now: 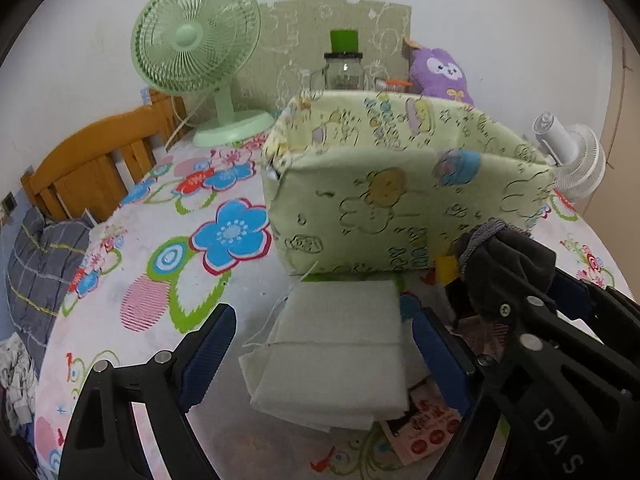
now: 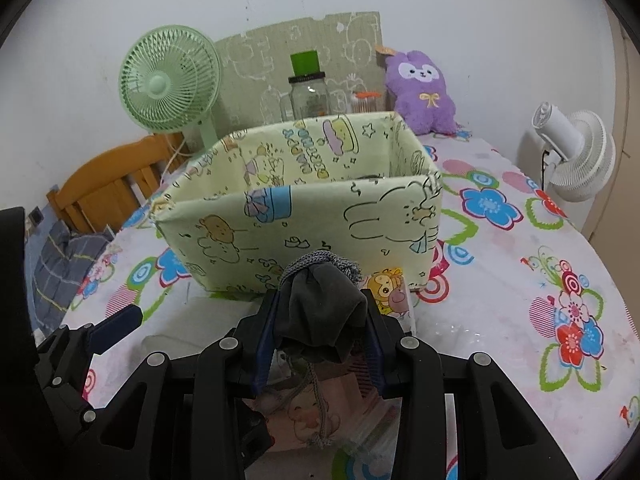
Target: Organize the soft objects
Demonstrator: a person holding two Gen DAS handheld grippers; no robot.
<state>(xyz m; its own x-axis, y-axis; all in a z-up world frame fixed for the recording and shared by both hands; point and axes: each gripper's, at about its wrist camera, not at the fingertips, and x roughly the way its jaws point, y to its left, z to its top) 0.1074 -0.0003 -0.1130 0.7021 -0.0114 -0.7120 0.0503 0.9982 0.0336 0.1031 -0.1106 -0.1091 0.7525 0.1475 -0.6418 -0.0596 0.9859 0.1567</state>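
Grey fabric, a drawstring pouch (image 2: 320, 312), sits clenched between the jaws of the right gripper (image 2: 318, 332), held just short of the near wall of the bin (image 2: 304, 220), its cord dangling below. Soft and light, it likely crushes under the pads and cannot slip far; the bunched middle is the sound place to grip, not the cord. White folded cloth (image 1: 332, 344) lies on the table (image 1: 140, 240), touching the bin's foot, between the spread, empty jaws of the left gripper (image 1: 320, 344). Limp and layered, it probably sags if taken by one edge; pinching across the whole folded stack would suit better. Count: one pouch, one cloth, one bin, one purple plush (image 2: 422, 92) at the back, two fans.
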